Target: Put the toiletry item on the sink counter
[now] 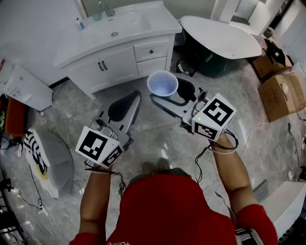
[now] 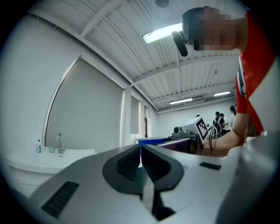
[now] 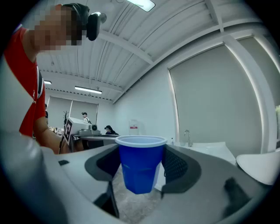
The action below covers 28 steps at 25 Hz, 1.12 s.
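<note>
A blue plastic cup point(image 1: 162, 84) hangs upright above the floor with my right gripper point(image 1: 167, 91) shut on it. In the right gripper view the cup point(image 3: 141, 164) fills the gap and both pads press its sides. My left gripper point(image 1: 135, 95) is beside it to the left, shut with nothing in it; in the left gripper view its jaws point(image 2: 140, 164) meet. The white sink counter point(image 1: 119, 28) with its faucet point(image 1: 106, 7) stands ahead, beyond both grippers, and shows as the counter point(image 3: 210, 151) in the right gripper view.
A small cup point(image 1: 97, 16) and a bottle point(image 1: 79, 23) stand at the counter's back left. A white bathtub point(image 1: 220, 36) lies to the right, with cardboard boxes point(image 1: 282, 93) beyond it. A white bundle point(image 1: 50, 158) lies on the floor at left.
</note>
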### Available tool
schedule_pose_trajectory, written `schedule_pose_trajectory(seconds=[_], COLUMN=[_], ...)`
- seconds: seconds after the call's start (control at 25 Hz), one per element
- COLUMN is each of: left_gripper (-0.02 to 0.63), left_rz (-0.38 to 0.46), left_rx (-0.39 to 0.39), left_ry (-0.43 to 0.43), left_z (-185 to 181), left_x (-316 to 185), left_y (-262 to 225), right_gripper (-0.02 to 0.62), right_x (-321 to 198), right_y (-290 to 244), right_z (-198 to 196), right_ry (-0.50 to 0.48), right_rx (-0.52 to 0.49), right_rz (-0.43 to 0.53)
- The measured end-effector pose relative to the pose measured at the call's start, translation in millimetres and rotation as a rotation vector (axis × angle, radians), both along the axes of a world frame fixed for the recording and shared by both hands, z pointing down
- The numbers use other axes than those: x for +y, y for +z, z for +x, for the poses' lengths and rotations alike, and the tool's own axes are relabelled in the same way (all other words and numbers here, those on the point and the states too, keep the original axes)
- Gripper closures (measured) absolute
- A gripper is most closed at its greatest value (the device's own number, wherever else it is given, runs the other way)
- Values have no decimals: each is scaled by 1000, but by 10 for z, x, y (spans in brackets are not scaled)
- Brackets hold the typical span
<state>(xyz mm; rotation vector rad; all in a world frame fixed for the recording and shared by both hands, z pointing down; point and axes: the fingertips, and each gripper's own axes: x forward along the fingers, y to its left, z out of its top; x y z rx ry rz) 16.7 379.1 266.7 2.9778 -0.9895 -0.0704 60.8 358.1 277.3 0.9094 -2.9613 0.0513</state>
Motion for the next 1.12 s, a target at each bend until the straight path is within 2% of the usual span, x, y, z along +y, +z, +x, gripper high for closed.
schedule_pose_trajectory(seconds=[0.6,1.12], left_gripper=[588,588], left_rz=[-4,-13], left_rx=[-7,-1], left_ry=[-12,-39], left_z=[7,107], left_x=[-38,-177], left_y=[30,40], right_gripper=[299,298], right_x=[-30,-184], right_y=[11,-44], right_z=[32,223], right_ry=[5,11], right_rx=[-21,-76], right_rz=[-1,-11])
